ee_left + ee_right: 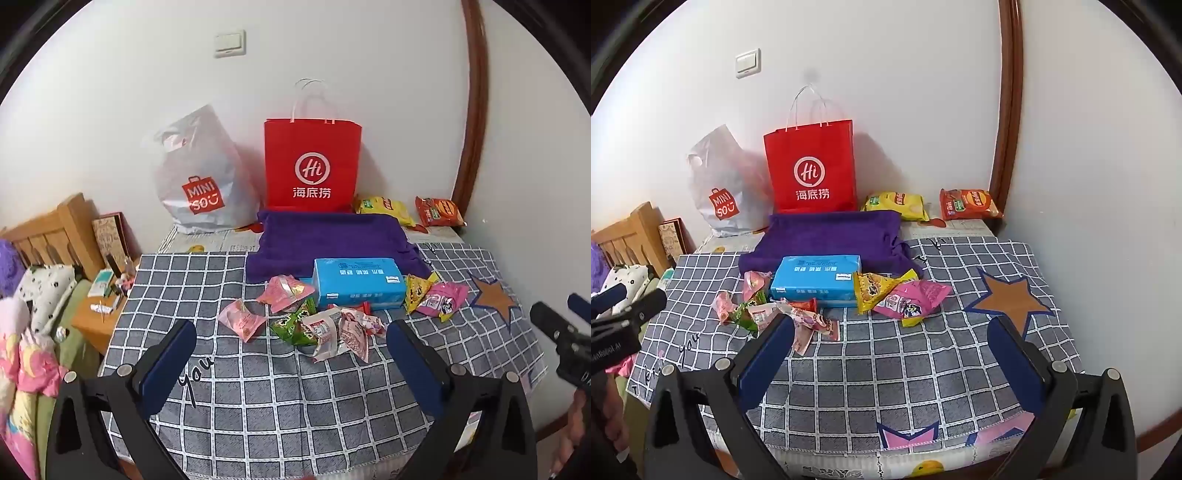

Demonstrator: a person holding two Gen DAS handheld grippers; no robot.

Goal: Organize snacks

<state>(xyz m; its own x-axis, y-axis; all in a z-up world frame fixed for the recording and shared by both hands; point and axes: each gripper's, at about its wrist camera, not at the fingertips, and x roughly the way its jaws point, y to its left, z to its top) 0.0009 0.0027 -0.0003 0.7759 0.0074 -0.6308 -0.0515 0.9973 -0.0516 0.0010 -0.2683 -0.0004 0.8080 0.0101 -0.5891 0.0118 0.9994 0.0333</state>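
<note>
Still pre-grasp: left gripper [291,343] and right gripper [890,332] both gape fully, holding nothing, above the checked cloth [886,369] short of the snack packets [314,328] heaped against the blue tissue box [358,282], so next likely reach and pinch one.

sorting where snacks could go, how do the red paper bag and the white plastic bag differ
The red paper bag stands upright and boxy with flat sides; the white plastic bag is rounded and slumped. The red paper bag has thin cord handles standing above its rim, while the white plastic bag has a cut-out hand hole. The red one carries a white logo, the white one a red logo. Both sit at the back against the wall.
</note>
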